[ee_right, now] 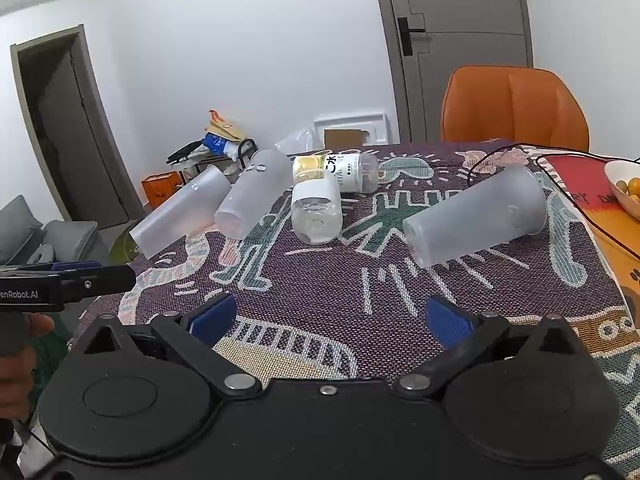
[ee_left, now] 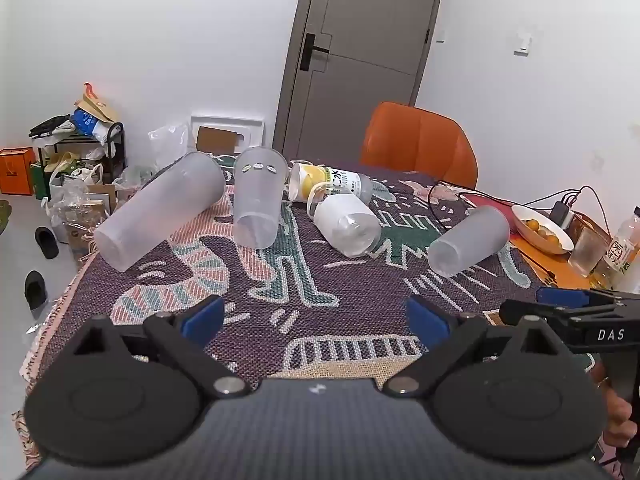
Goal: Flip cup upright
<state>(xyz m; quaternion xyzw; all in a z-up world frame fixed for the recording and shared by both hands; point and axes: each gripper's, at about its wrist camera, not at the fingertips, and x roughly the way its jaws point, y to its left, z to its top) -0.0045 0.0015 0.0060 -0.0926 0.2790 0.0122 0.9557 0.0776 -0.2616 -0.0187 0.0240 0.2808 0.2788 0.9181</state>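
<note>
Three frosted plastic cups lie on their sides on the patterned tablecloth (ee_left: 320,280). One cup (ee_left: 160,210) lies at the far left, a second (ee_left: 258,198) beside it, a third (ee_left: 470,240) at the right; they also show in the right wrist view (ee_right: 182,210) (ee_right: 254,194) (ee_right: 476,214). My left gripper (ee_left: 316,318) is open and empty above the near cloth. My right gripper (ee_right: 330,318) is open and empty, short of the right cup; its side shows in the left wrist view (ee_left: 568,308).
Two clear plastic bottles lie between the cups, one white-labelled (ee_left: 344,220), one yellow-labelled (ee_left: 332,182). A white bowl of yellow fruit (ee_left: 542,228), cables and a charger (ee_left: 560,210) sit at the right. An orange chair (ee_left: 420,142) stands behind the table.
</note>
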